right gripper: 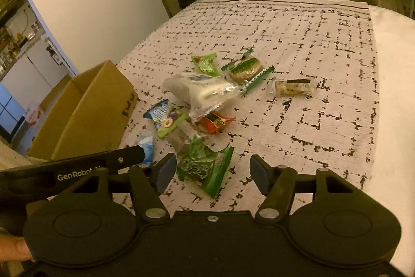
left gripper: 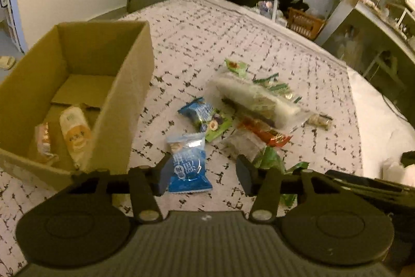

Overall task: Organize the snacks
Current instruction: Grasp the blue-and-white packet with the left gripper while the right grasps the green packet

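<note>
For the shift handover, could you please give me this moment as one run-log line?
left gripper: open around blue packet | right gripper: open around green packet | cardboard box: two snacks inside

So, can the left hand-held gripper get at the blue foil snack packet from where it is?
Probably yes. The left hand-held gripper already straddles the blue foil snack packet, its jaws apart with nothing lying on the packet. The brown cardboard box stands close on one side but outside the fingers.
</note>
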